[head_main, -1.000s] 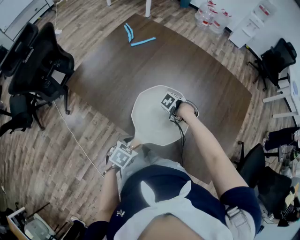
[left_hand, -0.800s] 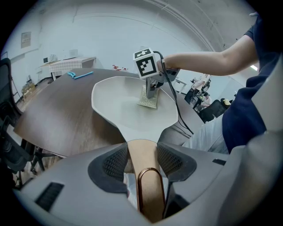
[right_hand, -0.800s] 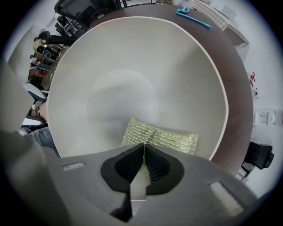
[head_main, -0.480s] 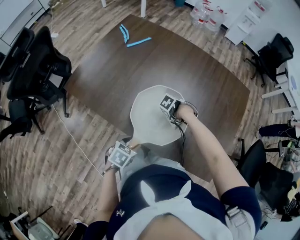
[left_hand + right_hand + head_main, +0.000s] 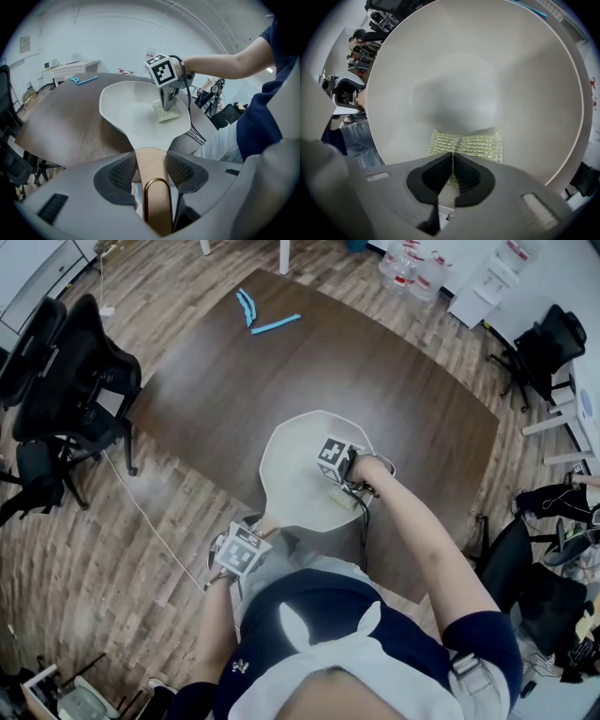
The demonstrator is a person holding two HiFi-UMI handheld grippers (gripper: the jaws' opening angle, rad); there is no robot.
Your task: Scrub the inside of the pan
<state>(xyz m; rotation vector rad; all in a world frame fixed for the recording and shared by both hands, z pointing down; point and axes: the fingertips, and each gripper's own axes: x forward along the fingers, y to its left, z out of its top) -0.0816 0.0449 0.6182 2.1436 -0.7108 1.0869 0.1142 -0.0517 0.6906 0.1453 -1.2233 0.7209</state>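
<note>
Currently, left gripper (image 5: 151, 169) jaws clenched the pan (image 5: 131, 108) handle (image 5: 149, 159); right gripper (image 5: 453, 173) jaws grasped scrub pad (image 5: 480, 145) inside, at pan's 4 o'clock.

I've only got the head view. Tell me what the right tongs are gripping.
Observer: The right tongs are shut on a yellow-green scrub pad, which lies against the pan's pale inside.
Operator: Now report the left tongs.
Observer: The left tongs are clamped on the pan's wooden handle, near its metal hanging loop.
Operator: Check the pan for residue.
Observer: None shows in the right gripper view; the surface looks clean.
</note>
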